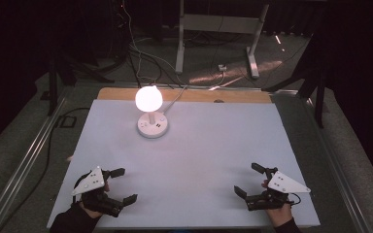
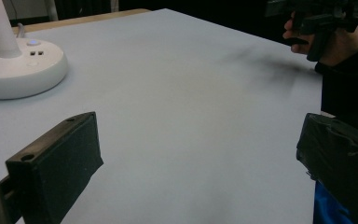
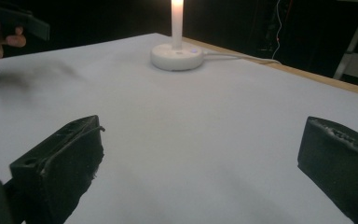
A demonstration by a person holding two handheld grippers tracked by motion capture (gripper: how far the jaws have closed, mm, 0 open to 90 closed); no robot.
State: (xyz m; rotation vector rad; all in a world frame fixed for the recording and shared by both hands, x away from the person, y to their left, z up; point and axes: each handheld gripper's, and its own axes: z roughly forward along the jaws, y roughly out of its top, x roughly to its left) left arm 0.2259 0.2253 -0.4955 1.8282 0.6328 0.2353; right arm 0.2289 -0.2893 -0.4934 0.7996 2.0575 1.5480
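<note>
Both of my claws hover at the near edge of the table (image 1: 199, 160), released and empty — the left gripper (image 1: 121, 184) by the near left corner, the right gripper (image 1: 247, 180) by the near right corner, well apart from each other. In the left gripper view my two black pads (image 2: 60, 163) stand wide with only bare white tabletop between them; the right gripper view gives the same, pads (image 3: 65, 158) spread over bare tabletop.

Farther off, near the far edge and somewhat left of the middle, stands the lamp (image 1: 151, 116) — lit, a glowing round head on a thin white stem above a round white base (image 2: 18, 70) with small buttons and sockets on its top. Its white cord (image 3: 242, 57) runs off the far edge.

I judge the risks lie in the reach. The lamp looks top-heavy, so a push on the stem or head could tip it rather than slide it. A pad that lands on the base might press a button. Pulling the lamp toward me could draw the cord taut and drag it sideways. The glare of the head may also hide where my pads meet it.
</note>
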